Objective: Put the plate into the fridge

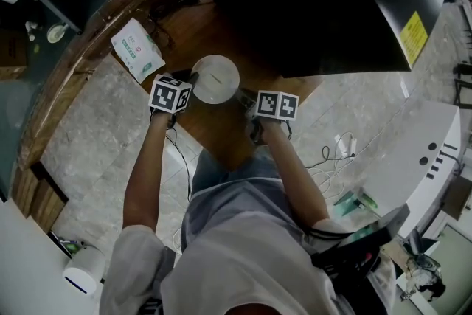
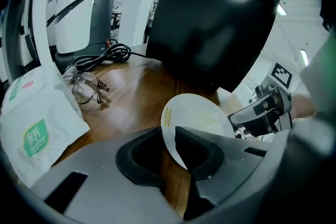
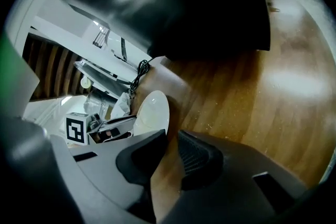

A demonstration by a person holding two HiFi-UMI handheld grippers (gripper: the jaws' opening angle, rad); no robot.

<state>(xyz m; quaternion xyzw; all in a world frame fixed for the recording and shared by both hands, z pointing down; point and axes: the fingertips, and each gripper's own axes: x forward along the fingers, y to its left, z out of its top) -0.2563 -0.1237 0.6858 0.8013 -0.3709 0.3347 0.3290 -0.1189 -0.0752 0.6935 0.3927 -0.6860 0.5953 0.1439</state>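
Left gripper [image 2: 170, 132] clamps the plate [image 2: 197, 113] by its rim, tilted over the table [image 2: 136, 81], right by the black fridge [image 2: 210, 18]. Right gripper [image 3: 172, 140] jaws narrowly apart, empty, just beside the plate.

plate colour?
The plate is white, with small yellow print near its rim. It shows best in the left gripper view.

I find my left gripper [image 2: 169, 136] clamped on the left rim of the plate [image 1: 215, 77], angled downward. My right gripper [image 3: 172, 141] sits just beside the plate's right edge, jaws slightly parted, nothing between them. Left forearm [image 1: 146, 173] and right forearm [image 1: 295, 173] both reach toward the plate.
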